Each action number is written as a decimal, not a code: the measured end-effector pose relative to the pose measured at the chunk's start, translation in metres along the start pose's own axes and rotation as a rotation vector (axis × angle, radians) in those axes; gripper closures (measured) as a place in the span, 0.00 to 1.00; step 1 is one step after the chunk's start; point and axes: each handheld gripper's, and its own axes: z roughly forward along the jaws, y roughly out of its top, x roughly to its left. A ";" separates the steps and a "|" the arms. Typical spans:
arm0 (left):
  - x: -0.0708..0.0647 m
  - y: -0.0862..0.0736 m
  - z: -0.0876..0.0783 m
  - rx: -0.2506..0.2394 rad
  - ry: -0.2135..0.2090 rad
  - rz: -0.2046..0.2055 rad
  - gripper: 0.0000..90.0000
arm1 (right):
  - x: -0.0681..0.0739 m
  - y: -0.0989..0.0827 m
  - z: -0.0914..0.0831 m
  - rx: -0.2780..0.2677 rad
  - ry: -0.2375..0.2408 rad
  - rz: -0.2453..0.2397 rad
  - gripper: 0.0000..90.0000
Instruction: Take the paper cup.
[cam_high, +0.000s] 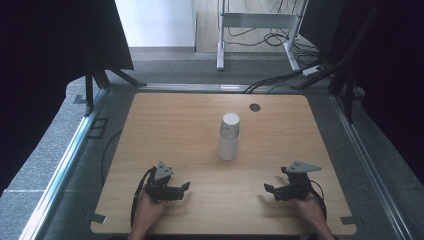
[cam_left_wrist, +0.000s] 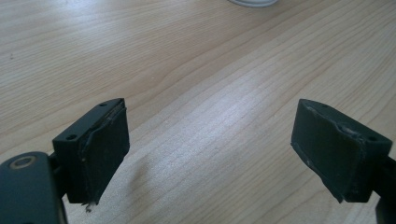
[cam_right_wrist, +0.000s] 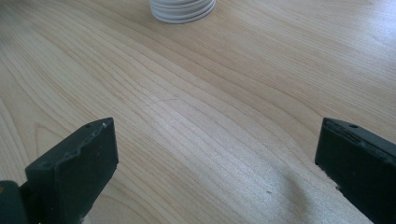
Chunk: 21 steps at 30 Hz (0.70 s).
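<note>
A stack of white paper cups (cam_high: 229, 136) stands upside down near the middle of the wooden table (cam_high: 175, 120). My left gripper (cam_high: 184, 188) rests low over the table's near left part, held by a hand, jaws apart with nothing between them. My right gripper (cam_high: 268, 190) sits at the near right, also open and empty. Both point inward toward each other, short of the cups. In the left gripper view my left gripper (cam_left_wrist: 210, 154) is over bare wood and the cups' rim (cam_left_wrist: 252, 2) peeks in at the top. In the right gripper view my right gripper (cam_right_wrist: 217, 168) faces the stacked rims (cam_right_wrist: 183, 9) far ahead.
A small dark round hole (cam_high: 255, 107) lies in the table near its far edge. Metal rails (cam_high: 65, 160) run along both sides of the table. Beyond the far edge stand a metal frame (cam_high: 255, 30) and loose cables (cam_high: 280, 80) on grey carpet.
</note>
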 end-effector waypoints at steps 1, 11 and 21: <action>0.000 0.000 0.000 0.002 0.004 0.001 0.13 | 0.000 0.000 0.000 0.000 0.002 0.000 0.00; -0.002 -0.001 0.001 0.039 0.030 0.017 0.13 | 0.003 0.001 0.002 0.026 0.012 -0.023 0.00; -0.003 -0.001 0.003 0.059 0.044 0.010 0.13 | 0.002 0.002 0.001 0.020 0.009 -0.028 0.00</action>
